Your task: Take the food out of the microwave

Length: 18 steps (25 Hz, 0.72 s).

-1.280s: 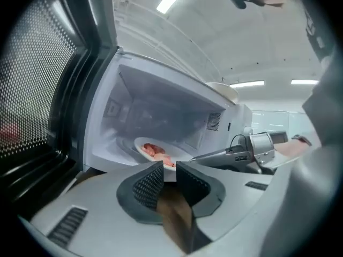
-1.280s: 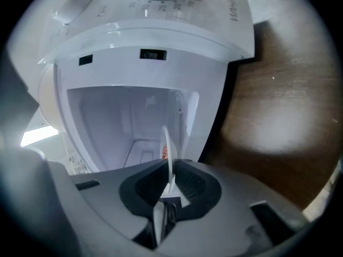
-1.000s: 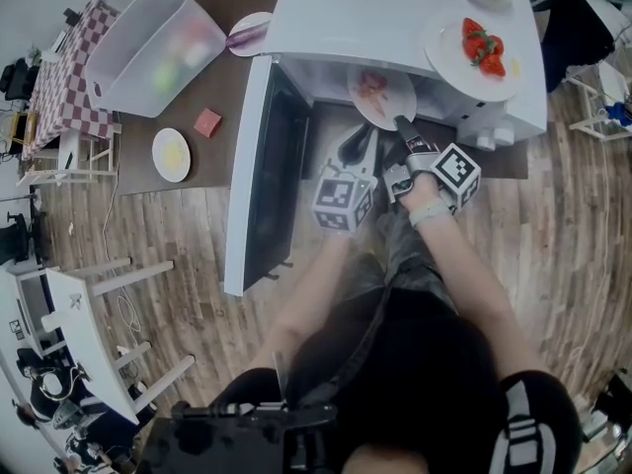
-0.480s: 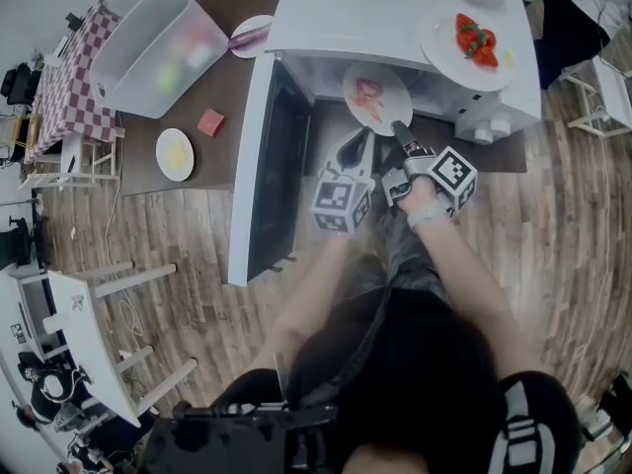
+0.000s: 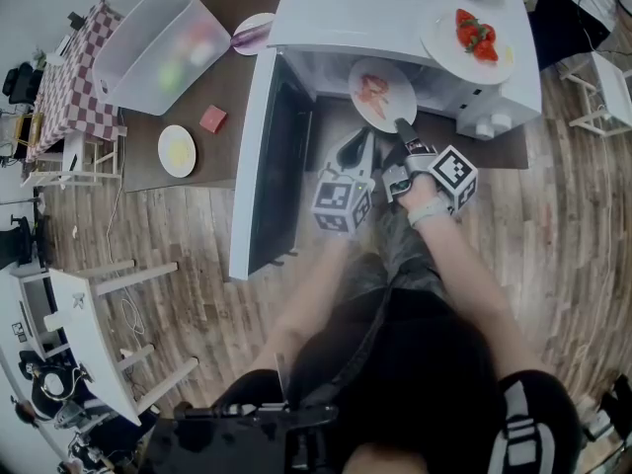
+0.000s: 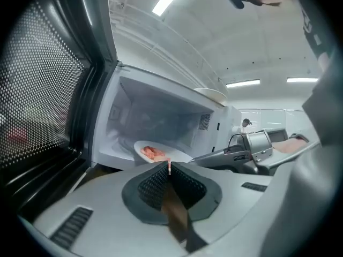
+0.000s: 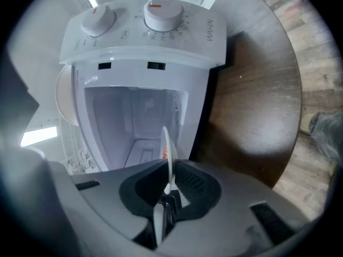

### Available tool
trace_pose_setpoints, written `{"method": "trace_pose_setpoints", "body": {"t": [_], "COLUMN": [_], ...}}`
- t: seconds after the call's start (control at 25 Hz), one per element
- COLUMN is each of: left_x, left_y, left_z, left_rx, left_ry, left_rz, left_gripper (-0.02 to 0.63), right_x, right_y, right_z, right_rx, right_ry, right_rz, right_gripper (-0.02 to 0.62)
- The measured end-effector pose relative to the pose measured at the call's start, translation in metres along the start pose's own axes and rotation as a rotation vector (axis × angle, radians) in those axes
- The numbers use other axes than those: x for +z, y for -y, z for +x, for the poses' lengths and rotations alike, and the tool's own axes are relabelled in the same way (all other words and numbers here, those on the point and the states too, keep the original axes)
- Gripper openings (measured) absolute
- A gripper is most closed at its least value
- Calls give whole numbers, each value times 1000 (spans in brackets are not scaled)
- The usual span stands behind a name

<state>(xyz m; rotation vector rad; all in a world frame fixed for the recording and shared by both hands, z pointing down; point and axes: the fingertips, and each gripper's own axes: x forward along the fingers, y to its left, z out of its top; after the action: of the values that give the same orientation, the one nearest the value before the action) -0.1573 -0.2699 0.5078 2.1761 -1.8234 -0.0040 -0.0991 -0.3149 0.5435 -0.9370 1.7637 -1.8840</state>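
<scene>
**Empty left tongs [image 6: 169, 166] closing beside the held plate [image 5: 382, 117]**

Over the last second the left tongs have just been closing. They are now sitting pinched together with nothing between them, just outside the microwave [image 5: 395, 13] opening and to the left of the plate. The plate is staying almost where it was, lying half in and half out of the microwave's mouth.

The right tongs [image 5: 400, 124] are clenching the plate's near rim. The plate is lying about level and face up, carrying pink food [image 5: 373, 89], with its gripped edge pointing out of the microwave toward the person. In the right gripper view it is showing edge-on, running as a thin white line from the tongs into the cavity.

The door [image 5: 272, 166] is standing open at the left of the microwave. A strawberry plate [image 5: 444, 55] is sitting on the microwave's top.
</scene>
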Motion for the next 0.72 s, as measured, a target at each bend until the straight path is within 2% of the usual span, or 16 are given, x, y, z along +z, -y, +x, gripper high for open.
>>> {"method": "trace_pose_setpoints", "body": {"t": [0.28,0.72], "left_x": [-1,2], "left_y": [-1,1], "left_z": [-3,-3], "left_rx": [8,5], "left_ry": [-2,-2], "left_rz": [-7,-12], "left_gripper": [14,14], "right_x": [0,-2], "right_y": [1,-2], "right_z": [0,-3], "right_rx": [8,14], "right_ry": [20,16], "right_rz": [43,52], "right_gripper": [35,40]}}
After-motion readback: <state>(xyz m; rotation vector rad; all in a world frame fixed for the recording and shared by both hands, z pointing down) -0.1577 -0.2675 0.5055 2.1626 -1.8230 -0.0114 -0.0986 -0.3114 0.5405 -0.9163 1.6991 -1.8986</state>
